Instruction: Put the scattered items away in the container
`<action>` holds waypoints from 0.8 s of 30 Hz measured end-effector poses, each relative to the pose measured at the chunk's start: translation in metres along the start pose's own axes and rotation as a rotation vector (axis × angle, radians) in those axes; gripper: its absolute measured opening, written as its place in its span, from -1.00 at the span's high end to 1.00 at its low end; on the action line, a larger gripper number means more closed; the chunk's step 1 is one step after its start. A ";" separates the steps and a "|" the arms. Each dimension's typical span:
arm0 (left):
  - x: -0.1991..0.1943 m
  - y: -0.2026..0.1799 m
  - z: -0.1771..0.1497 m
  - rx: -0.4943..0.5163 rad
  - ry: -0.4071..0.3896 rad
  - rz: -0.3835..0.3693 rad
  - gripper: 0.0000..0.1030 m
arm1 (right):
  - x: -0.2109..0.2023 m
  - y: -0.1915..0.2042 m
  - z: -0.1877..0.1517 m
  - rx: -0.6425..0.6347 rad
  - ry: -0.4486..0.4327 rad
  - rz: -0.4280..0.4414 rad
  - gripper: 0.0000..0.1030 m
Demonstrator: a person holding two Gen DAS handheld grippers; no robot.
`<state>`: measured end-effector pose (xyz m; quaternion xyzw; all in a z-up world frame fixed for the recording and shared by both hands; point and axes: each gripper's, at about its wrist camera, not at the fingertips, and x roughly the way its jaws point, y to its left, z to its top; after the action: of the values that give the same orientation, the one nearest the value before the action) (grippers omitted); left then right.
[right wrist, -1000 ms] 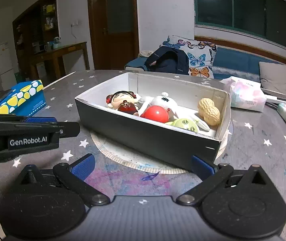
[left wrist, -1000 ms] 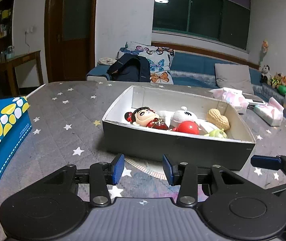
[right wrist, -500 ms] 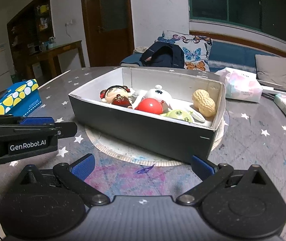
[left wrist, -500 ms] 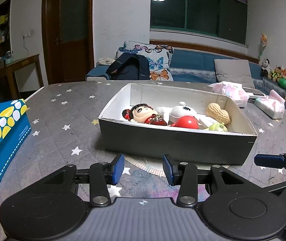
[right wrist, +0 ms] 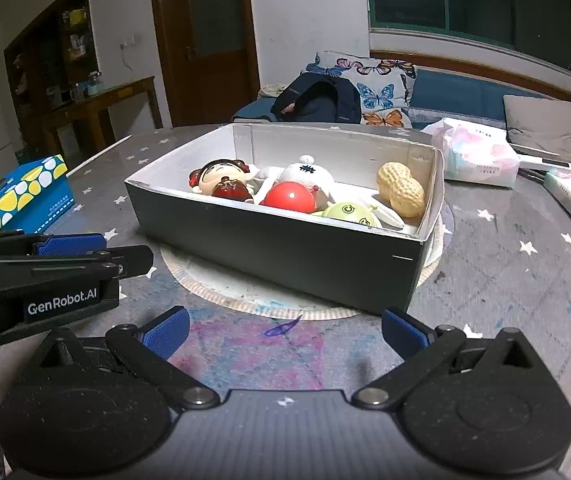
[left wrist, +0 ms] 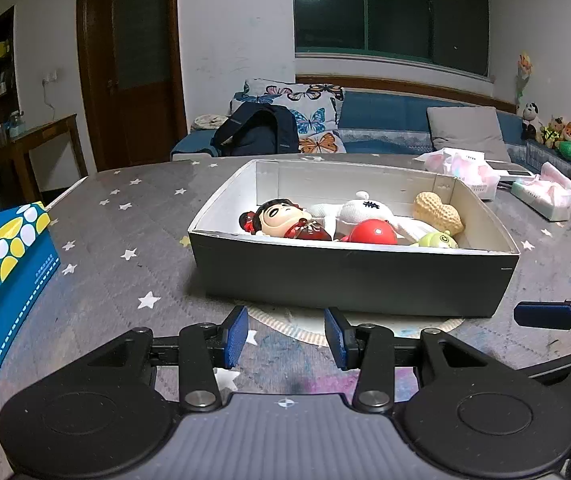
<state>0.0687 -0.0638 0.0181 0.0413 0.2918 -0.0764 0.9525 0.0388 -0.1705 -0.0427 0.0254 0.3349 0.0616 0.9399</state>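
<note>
A dark box with a white inside [left wrist: 349, 284] [right wrist: 285, 252] stands on a round paper mat. Inside lie a doll with black hair [left wrist: 281, 218] [right wrist: 221, 182], a white plush toy [left wrist: 365, 210] [right wrist: 305, 174], a red ball [left wrist: 373, 232] [right wrist: 289, 197], a green toy [left wrist: 439, 240] [right wrist: 349, 213] and a peanut-shaped toy [left wrist: 439, 212] [right wrist: 401, 194]. My left gripper [left wrist: 285, 338] is open and empty, just in front of the box's near wall. My right gripper [right wrist: 285, 330] is wide open and empty, also in front of the box.
A blue tissue box with yellow and white spots [left wrist: 1, 276] [right wrist: 25, 196] lies at the table's left. Pink tissue packs [left wrist: 461, 166] [right wrist: 481, 156] sit at the right back. A sofa with butterfly cushions and a dark backpack [left wrist: 257, 132] stands behind the starred table.
Both grippers have drawn back slightly and lowered, so the box looks lower and more side-on. The jaws have kept their openings. The toys in the box have not moved.
</note>
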 end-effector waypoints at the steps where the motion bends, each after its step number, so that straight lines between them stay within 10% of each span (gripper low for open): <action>1: 0.001 -0.001 0.000 0.002 0.001 0.000 0.13 | 0.000 0.000 0.000 0.002 0.001 0.000 -1.00; 24: 0.020 -0.007 0.001 0.028 0.031 -0.001 0.14 | 0.016 -0.010 -0.001 0.034 0.034 -0.007 -1.00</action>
<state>0.0839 -0.0735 0.0075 0.0558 0.3055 -0.0805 0.9472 0.0511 -0.1784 -0.0546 0.0389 0.3517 0.0530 0.9338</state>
